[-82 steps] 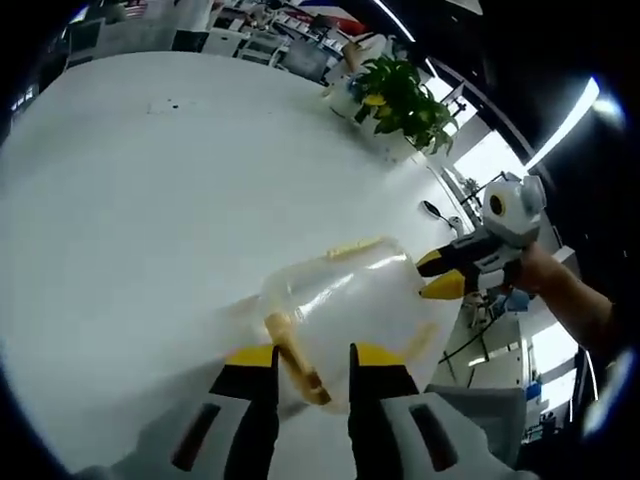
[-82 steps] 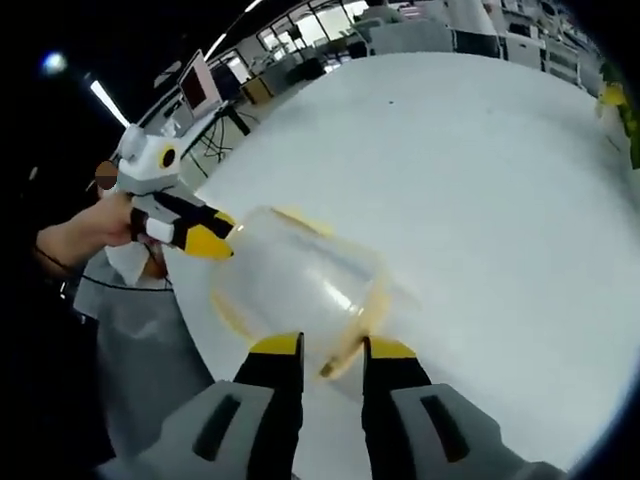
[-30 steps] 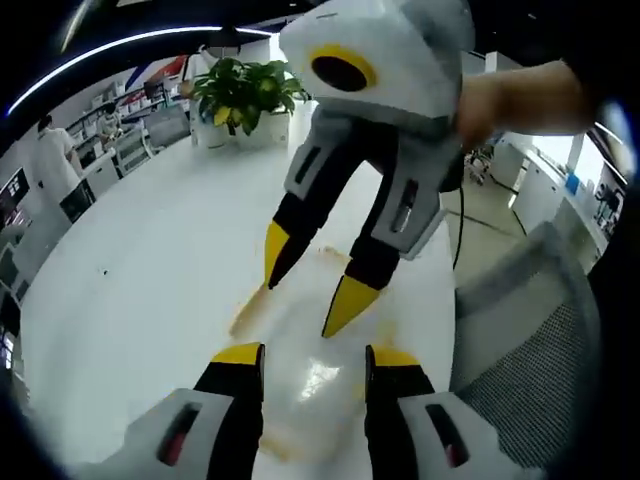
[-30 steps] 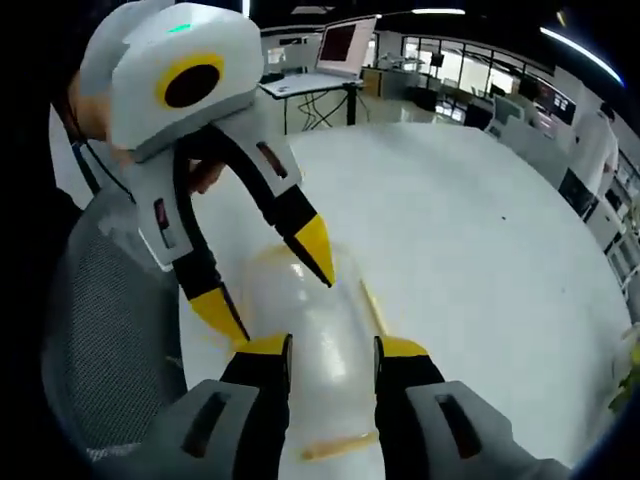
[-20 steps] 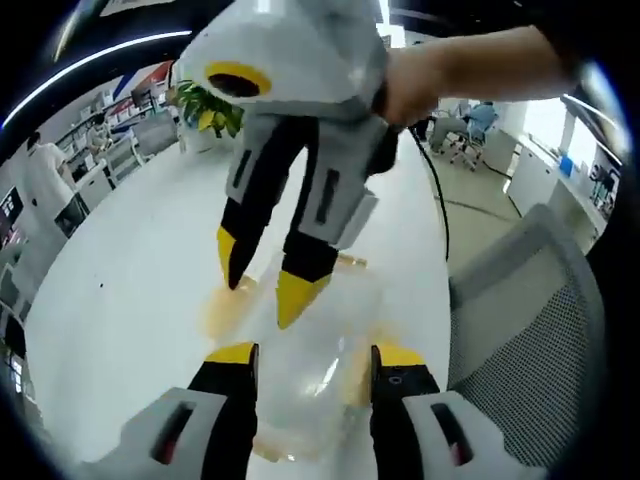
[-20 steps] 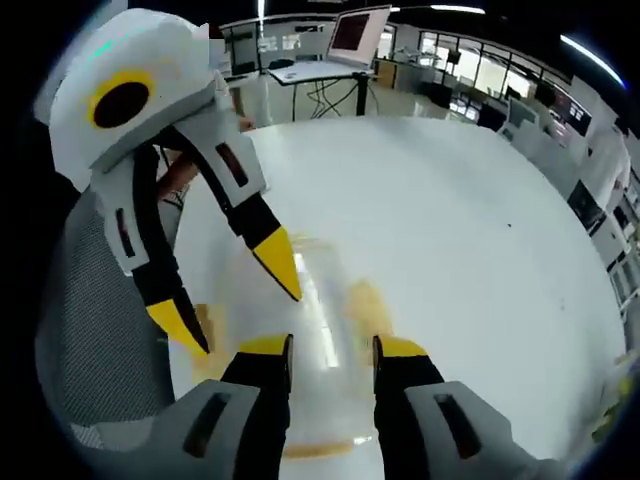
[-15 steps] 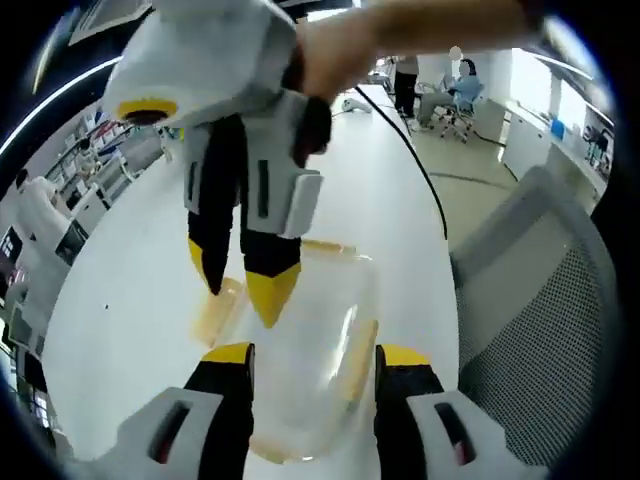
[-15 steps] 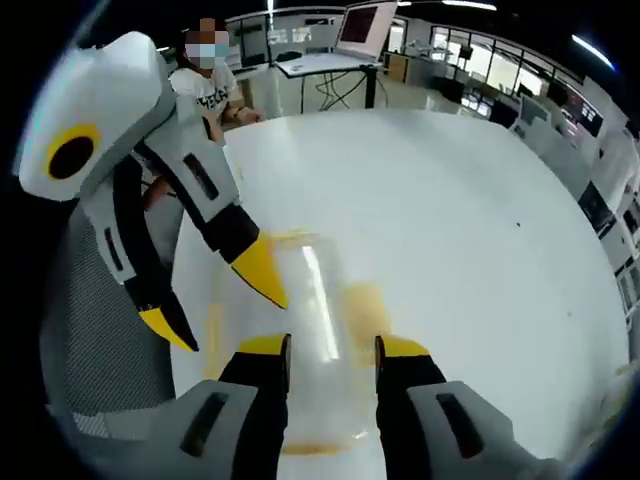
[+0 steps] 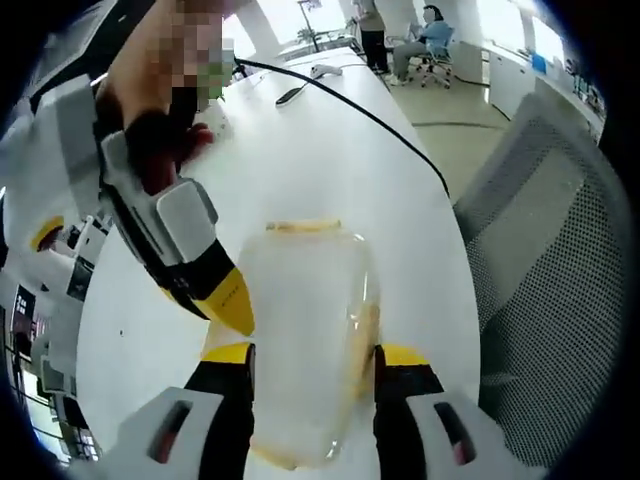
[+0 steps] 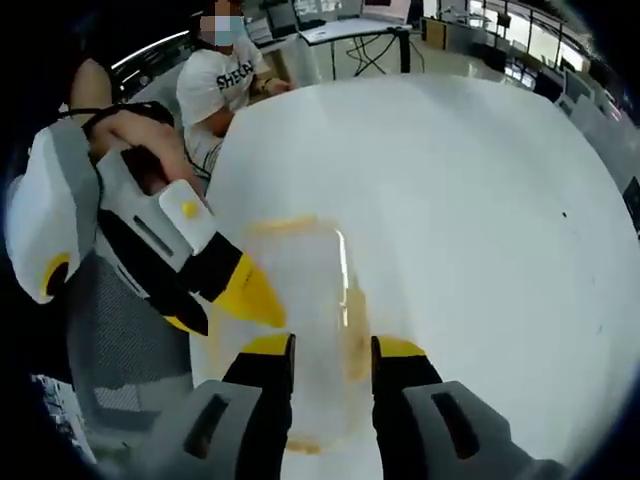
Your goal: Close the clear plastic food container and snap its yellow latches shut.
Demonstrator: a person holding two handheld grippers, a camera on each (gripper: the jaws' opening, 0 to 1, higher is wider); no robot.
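White table (image 9: 330,160); both grippers over container (image 9: 300,340)

The clear plastic food container with yellow latches (image 9: 300,340) is blurred, and its near end is hidden between the left tongs (image 9: 313,352). Whether the latches are snapped cannot be told. The right tongs (image 10: 319,345) hide the container's near end, and its clear walls fade against the white surface (image 10: 480,220).
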